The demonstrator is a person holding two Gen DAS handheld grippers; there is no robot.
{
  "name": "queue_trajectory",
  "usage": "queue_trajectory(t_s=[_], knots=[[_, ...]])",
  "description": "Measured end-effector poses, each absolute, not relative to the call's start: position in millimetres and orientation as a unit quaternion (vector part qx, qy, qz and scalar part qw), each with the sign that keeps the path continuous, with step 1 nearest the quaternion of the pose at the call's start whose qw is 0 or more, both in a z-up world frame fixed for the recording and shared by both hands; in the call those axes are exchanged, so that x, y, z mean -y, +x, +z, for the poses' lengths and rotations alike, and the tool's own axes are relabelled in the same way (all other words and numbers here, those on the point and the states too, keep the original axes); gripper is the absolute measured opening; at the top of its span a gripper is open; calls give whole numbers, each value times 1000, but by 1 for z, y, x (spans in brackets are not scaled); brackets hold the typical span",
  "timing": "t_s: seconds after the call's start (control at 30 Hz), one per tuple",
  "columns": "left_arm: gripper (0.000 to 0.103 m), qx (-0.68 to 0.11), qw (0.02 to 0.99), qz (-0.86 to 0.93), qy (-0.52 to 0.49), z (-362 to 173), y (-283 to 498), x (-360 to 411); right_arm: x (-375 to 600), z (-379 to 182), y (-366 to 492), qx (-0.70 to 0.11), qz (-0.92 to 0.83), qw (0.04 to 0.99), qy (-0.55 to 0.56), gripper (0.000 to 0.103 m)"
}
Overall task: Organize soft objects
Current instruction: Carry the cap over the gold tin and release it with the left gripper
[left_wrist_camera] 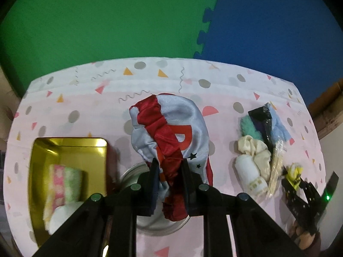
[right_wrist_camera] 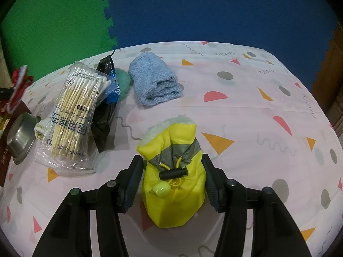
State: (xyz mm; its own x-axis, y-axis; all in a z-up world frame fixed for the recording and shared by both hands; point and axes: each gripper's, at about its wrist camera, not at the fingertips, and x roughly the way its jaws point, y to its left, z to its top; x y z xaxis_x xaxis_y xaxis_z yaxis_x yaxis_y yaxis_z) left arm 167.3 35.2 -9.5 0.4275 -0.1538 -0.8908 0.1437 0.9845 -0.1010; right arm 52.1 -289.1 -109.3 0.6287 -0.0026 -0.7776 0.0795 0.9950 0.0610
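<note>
Soft objects lie spread over the patterned surface (left_wrist_camera: pixel 70 98). From the left wrist view we see our left hand-held gripper (left_wrist_camera: pixel 169 180) closed on a red and silver satin cloth (left_wrist_camera: pixel 171 128), pinching its gathered red band above a steel bowl (left_wrist_camera: pixel 150 222). To the left, a gold tray (left_wrist_camera: pixel 38 150) holds a pink-and-green towel (left_wrist_camera: pixel 64 180) and something white below it. To the right sits a cluster: a cream scrunchie (left_wrist_camera: pixel 255 150), a white roll (left_wrist_camera: pixel 248 171), a teal fluffy piece (left_wrist_camera: pixel 248 126) and a blue towel (left_wrist_camera: pixel 280 126).

From the right wrist view, our right hand-held gripper (right_wrist_camera: pixel 171 171) stands wide, its fingers on either side of a yellow drawstring pouch (right_wrist_camera: pixel 173 192) on the surface; whether they touch it we cannot tell. Beyond it lie the folded blue towel (right_wrist_camera: pixel 154 81), a cotton swab packet (right_wrist_camera: pixel 72 111) and a black bag (right_wrist_camera: pixel 105 115).
</note>
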Motion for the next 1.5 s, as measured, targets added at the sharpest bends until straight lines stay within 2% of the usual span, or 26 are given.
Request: queue_trajectory(t_s=[0.3,0.53,1.0,1.37,1.5], knots=[[19,-511,857,-68,6,26,134,-82,289,-110,52,-430,-23,901,44,52],[19,-512,859,-26,14,33,119,-135,289,-110,52,-431,-23,901,43,52],[19,-536,843,29,7,-2,127,-205,288,-110,53,-432,-24,901,36,53],[20,-558,829,33,23,-34,144,-217,287,-110,53,-433,-24,900,33,53],[23,-563,825,34,27,-41,146,-217,287,-110,53,-434,-25,900,30,54]])
